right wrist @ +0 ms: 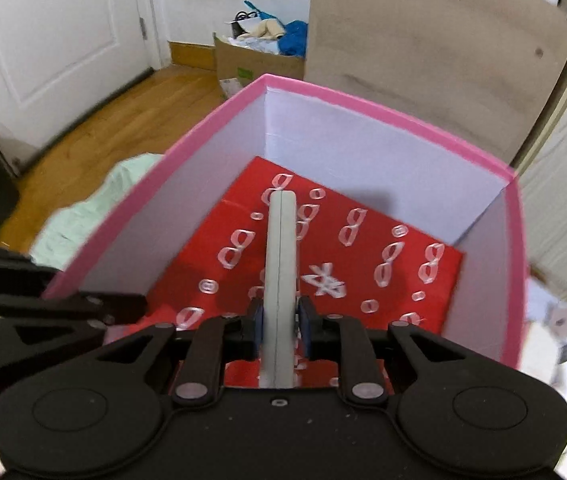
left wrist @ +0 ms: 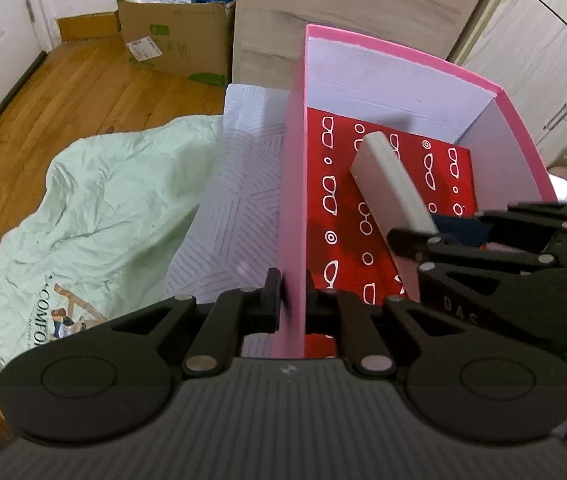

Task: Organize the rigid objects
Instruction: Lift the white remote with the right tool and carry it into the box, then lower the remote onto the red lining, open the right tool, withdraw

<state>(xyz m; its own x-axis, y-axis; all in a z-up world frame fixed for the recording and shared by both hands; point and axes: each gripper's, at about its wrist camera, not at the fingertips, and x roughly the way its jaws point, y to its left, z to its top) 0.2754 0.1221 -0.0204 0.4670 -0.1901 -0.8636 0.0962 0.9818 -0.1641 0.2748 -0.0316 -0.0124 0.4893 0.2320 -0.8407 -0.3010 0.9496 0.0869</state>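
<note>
Your right claw (right wrist: 279, 324) reaches down into the pink box (right wrist: 187, 136) with a flat grey slab (right wrist: 280, 248) standing on edge between its blue pads (right wrist: 258, 322); the pads sit just beside it, and contact is unclear. The slab tilts over a red sheet (right wrist: 403, 280) printed with white glasses on the box floor. Your left claw (left wrist: 293, 300) is clenched on the box's left wall (left wrist: 293, 184). Left of the box lie a white pillow (left wrist: 239, 200) and a green quilt (left wrist: 115, 200).
</note>
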